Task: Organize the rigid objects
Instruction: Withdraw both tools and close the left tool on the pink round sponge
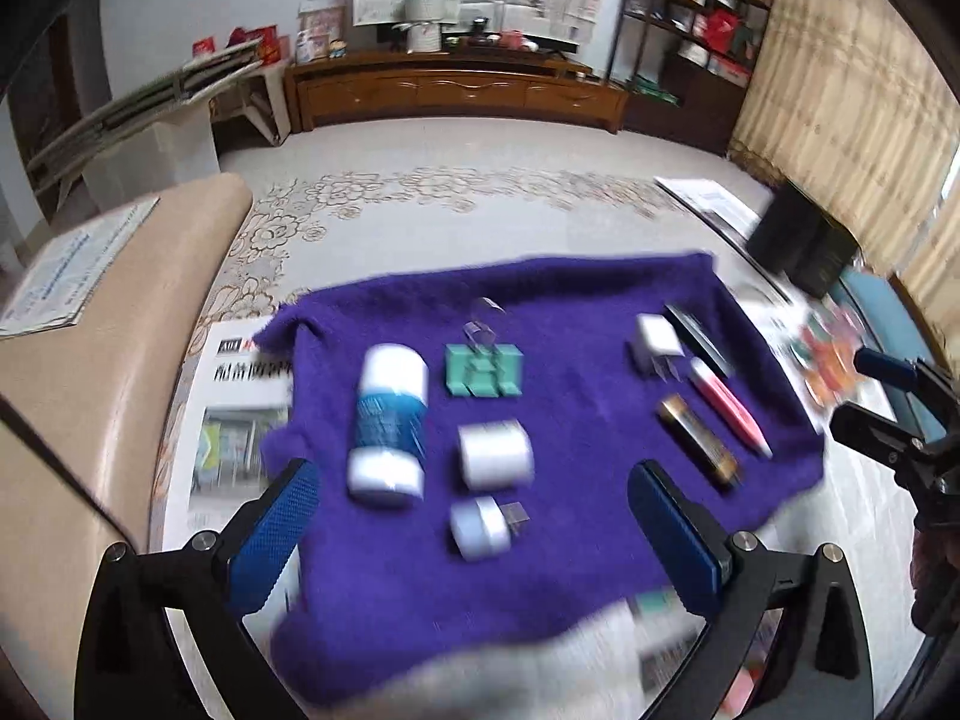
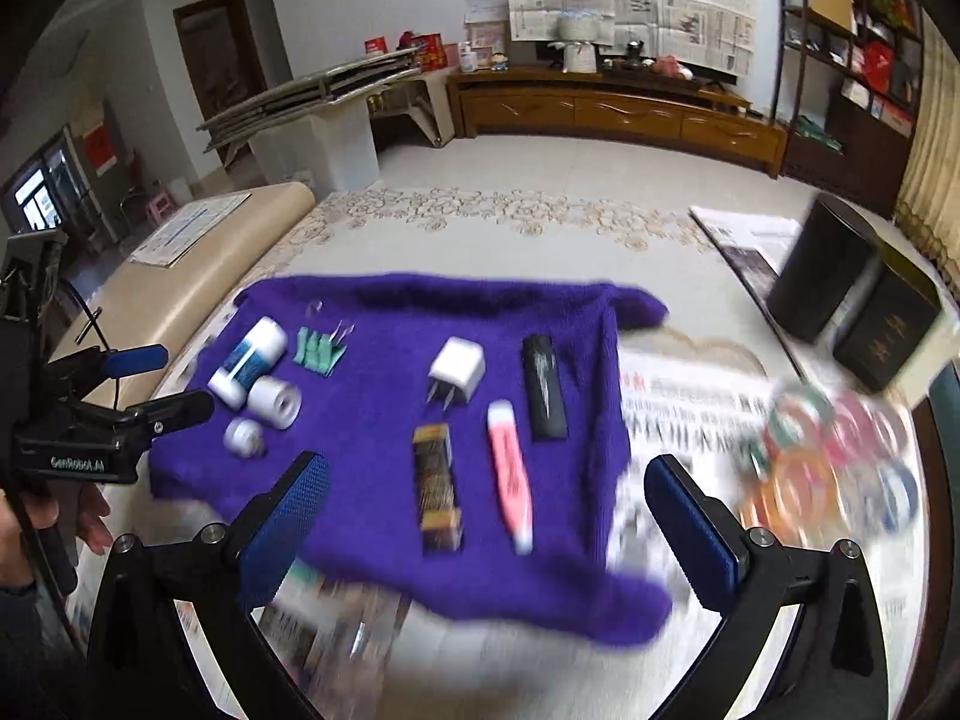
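Note:
A purple cloth [image 1: 588,420] [image 2: 372,420] carries the objects. On its left lie a white bottle with a blue label [image 1: 389,423] [image 2: 249,363], green binder clips [image 1: 483,370] [image 2: 318,351], a white tape roll [image 1: 495,455] [image 2: 276,402] and a small white adapter [image 1: 483,528] [image 2: 243,437]. On its right lie a white charger plug [image 1: 657,345] [image 2: 457,372], a black bar [image 2: 545,387], a pink pen [image 1: 729,407] [image 2: 510,474] and a gold-black battery [image 1: 699,439] [image 2: 437,489]. My left gripper [image 1: 474,531] hangs open above the adapter. My right gripper [image 2: 487,525] is open above the battery and pen.
Newspapers [image 2: 690,414] cover the table around the cloth. Coloured tape rolls [image 2: 840,456] and two black canisters [image 2: 852,300] sit at the right. A beige cushioned bench [image 1: 90,360] runs along the left. Both views are motion-blurred.

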Tool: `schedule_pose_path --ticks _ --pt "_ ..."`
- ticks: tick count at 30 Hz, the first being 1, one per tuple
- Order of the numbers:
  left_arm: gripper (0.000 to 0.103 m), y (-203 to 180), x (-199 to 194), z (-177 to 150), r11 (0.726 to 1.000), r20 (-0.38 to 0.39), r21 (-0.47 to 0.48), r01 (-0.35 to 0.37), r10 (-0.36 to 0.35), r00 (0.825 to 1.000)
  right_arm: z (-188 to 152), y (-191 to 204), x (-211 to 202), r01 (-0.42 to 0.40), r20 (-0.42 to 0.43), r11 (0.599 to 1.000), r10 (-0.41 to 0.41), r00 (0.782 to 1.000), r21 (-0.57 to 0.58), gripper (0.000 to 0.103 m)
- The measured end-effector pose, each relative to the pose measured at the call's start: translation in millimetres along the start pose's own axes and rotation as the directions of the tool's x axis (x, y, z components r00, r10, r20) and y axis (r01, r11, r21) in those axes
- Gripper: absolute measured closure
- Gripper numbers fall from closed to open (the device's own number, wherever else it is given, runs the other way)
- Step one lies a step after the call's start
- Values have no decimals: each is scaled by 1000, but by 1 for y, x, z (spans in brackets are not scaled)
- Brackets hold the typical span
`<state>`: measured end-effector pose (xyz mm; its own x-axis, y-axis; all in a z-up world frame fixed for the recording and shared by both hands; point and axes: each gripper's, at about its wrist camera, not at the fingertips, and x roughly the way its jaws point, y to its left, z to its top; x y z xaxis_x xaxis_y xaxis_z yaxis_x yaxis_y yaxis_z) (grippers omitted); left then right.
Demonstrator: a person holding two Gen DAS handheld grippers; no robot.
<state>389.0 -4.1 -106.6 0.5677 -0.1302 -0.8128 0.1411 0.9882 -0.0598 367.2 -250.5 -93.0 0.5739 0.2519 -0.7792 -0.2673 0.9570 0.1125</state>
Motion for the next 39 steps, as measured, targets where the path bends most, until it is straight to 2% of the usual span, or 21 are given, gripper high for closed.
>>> schedule_pose_path --ticks 4,10,15,19,23,30,37,39 --pt "0 -29 -27 -35 998 -9 16 60 -60 998 -33 -2 -26 34 -9 999 -34 999 17 0" --pt "0 -63 -30 -90 993 -42 -17 119 -119 992 -94 -25 -50 47 -15 992 -46 999 113 0" --pt "0 -78 -17 -122 992 -77 -67 108 -113 991 -134 -47 -50 17 -8 980 -15 1000 200 0" --pt "0 -88 -6 -129 998 -91 -45 36 -40 995 -146 -52 -47 14 -16 981 -11 1000 195 0" --pt "0 -90 2 -128 998 -90 -57 21 -26 996 -149 -50 -48 -12 -8 983 14 1000 185 0" --pt "2 -96 5 -132 998 -61 -70 -6 2 998 -154 -39 -45 -12 -29 990 16 999 142 0" --pt "21 -104 0 -138 999 -14 -40 -31 31 999 -155 -37 -47 6 -30 992 -2 1000 124 0" --pt "35 -107 -1 -138 999 -5 -30 -32 32 999 -156 -38 -48 5 -30 992 -2 1000 128 0"
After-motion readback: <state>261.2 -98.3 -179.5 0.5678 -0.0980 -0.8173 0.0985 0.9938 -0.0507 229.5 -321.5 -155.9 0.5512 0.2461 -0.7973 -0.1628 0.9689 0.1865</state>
